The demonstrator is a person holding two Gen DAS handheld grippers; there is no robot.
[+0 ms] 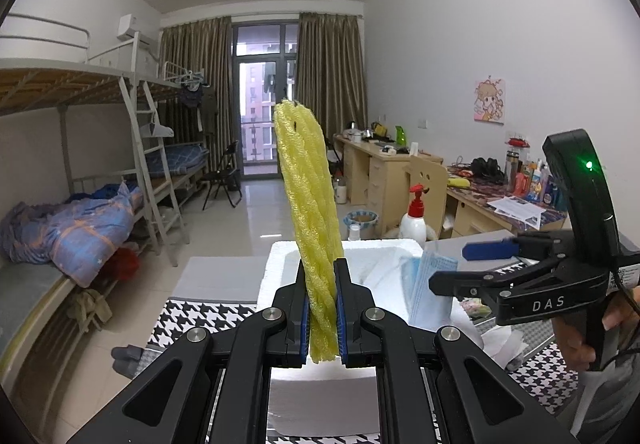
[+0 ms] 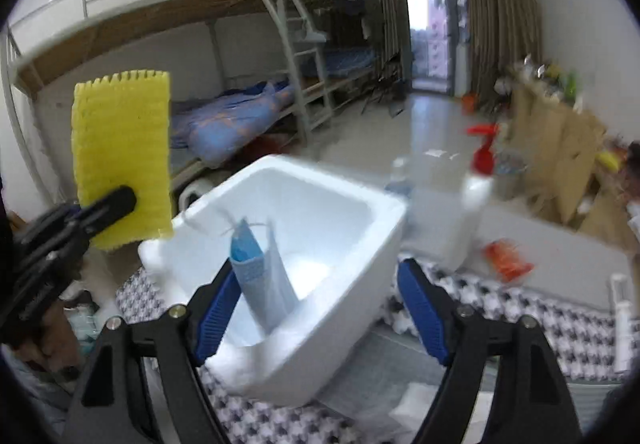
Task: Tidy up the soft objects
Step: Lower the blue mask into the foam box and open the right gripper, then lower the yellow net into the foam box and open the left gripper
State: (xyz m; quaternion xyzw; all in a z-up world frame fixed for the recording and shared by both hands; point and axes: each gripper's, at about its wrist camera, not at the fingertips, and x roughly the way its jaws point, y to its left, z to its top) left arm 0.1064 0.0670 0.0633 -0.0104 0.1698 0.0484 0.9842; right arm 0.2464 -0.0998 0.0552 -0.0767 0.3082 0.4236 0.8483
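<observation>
My left gripper [image 1: 322, 308] is shut on a yellow foam net sleeve [image 1: 306, 203] and holds it upright above the near rim of a white foam box [image 1: 280, 256]. In the right wrist view the sleeve [image 2: 122, 151] hangs to the left of the box [image 2: 360, 256], pinched by the left gripper [image 2: 120, 199]. My right gripper [image 2: 320, 304] is open over the box, its jaws wide apart. A blue face mask [image 2: 260, 276] stands inside the box, leaning against the near wall; it also shows in the left wrist view [image 1: 434, 284]. The right gripper [image 1: 456, 264] is at the right there.
The box sits on a table with a black-and-white houndstooth cloth [image 2: 520, 308]. A white pump bottle with a red top [image 1: 414, 219] stands behind the box. An orange packet [image 2: 508, 258] lies on the table. Bunk beds [image 1: 80, 203] are left, desks [image 1: 400, 171] right.
</observation>
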